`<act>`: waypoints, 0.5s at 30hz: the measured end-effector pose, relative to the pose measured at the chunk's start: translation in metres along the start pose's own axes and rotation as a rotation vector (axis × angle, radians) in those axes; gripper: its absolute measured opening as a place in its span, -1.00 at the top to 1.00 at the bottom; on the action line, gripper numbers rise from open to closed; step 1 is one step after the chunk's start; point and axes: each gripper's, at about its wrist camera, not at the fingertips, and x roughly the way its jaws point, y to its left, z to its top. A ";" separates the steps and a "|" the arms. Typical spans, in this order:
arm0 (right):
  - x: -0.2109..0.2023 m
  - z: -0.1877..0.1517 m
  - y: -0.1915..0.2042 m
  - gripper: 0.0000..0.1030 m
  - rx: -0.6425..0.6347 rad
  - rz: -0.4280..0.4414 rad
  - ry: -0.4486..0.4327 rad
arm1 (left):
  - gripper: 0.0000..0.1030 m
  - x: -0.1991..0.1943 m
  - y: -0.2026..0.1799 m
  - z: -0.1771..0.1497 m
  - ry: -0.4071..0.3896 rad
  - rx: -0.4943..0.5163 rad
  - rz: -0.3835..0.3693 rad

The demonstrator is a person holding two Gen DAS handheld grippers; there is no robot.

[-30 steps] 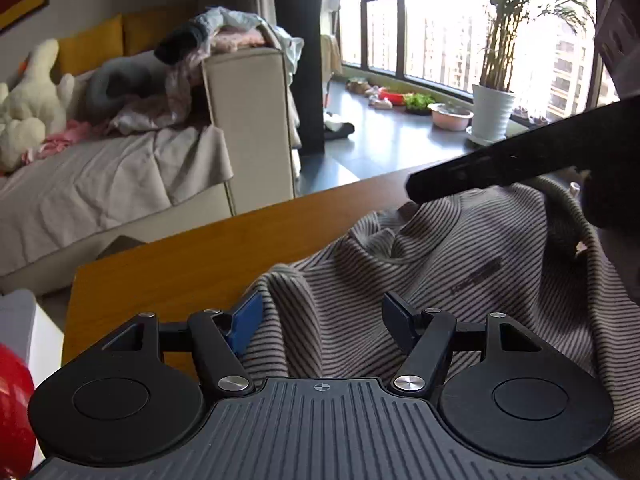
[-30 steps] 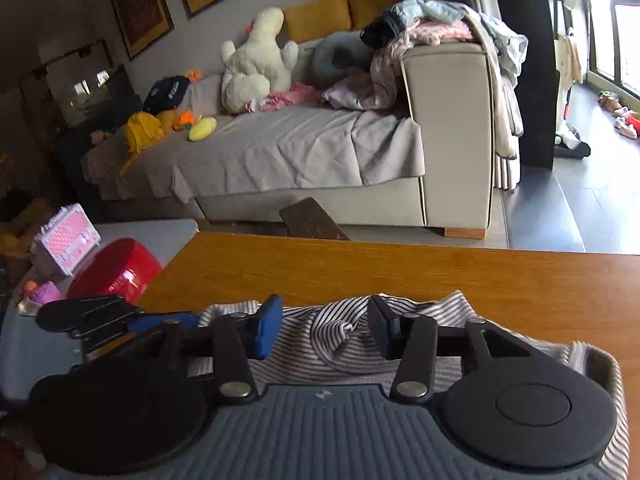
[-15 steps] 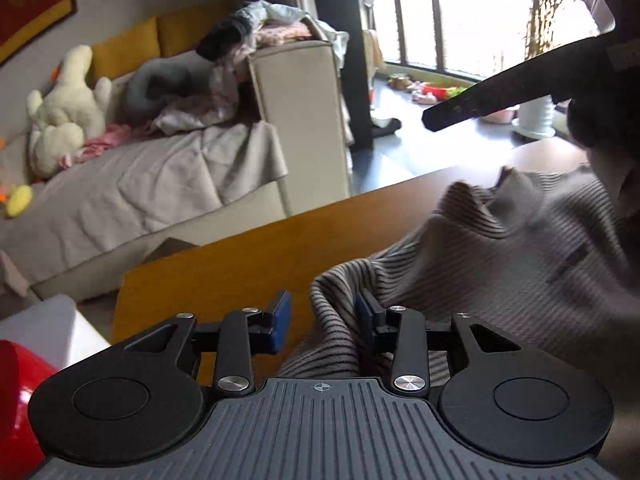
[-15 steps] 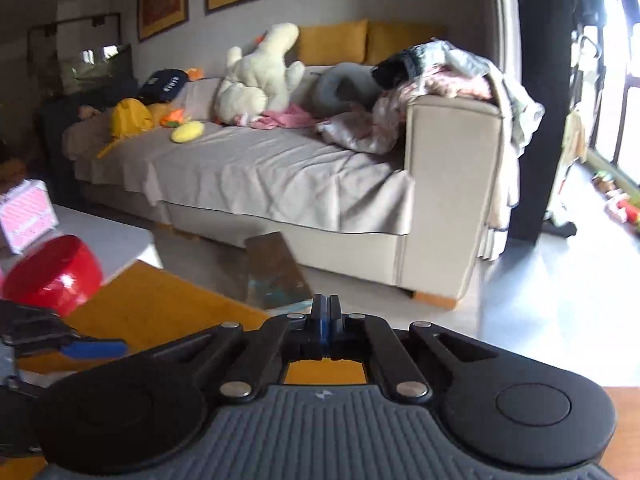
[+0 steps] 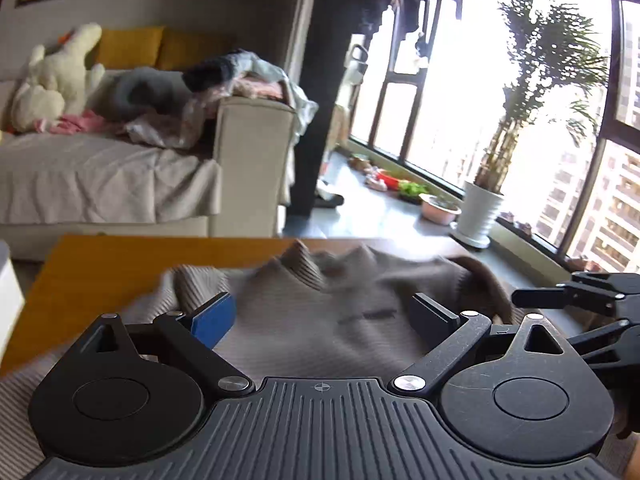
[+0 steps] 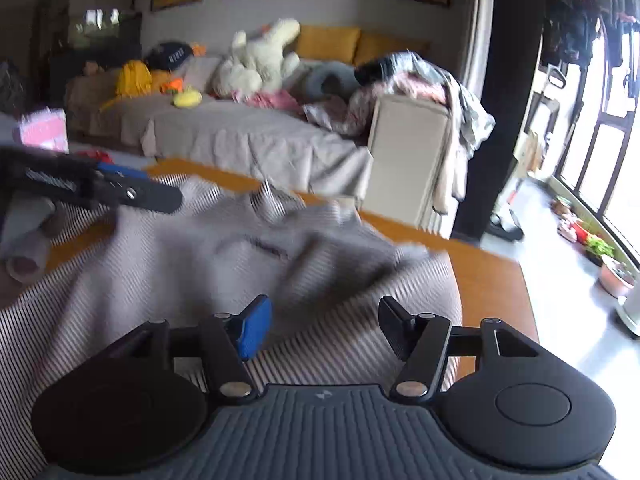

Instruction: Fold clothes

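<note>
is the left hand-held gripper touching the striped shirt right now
Cannot tell. In the left wrist view the left hand-held gripper is opening wide over the striped shirt, its pads clamping nothing; any brushing contact underneath is hidden.

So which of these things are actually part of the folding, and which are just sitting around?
Part of the job:
- striped sweater
- wooden table
- left gripper, opening
- right gripper, opening

Lying about:
- plush toy
- sofa
- potted plant

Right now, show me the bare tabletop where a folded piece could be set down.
Bare wood shows along the table's far left, between the striped shirt and the sofa-side edge, and on the right strip toward the window. The middle is crowded: the shirt covers it, with the left gripper and right gripper, jaws opening, over it.
</note>
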 end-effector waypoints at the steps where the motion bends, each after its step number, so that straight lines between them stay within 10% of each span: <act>1: -0.004 -0.008 -0.002 -0.06 0.026 -0.013 0.021 | -0.90 0.002 -0.006 -0.009 0.030 0.002 -0.009; 9: -0.064 -0.035 -0.001 -0.04 0.044 -0.067 0.065 | -0.93 -0.013 -0.033 -0.039 0.111 -0.010 -0.025; 15: -0.134 -0.037 0.038 -0.25 0.025 0.135 0.007 | -0.98 -0.022 -0.032 -0.040 0.049 -0.036 0.030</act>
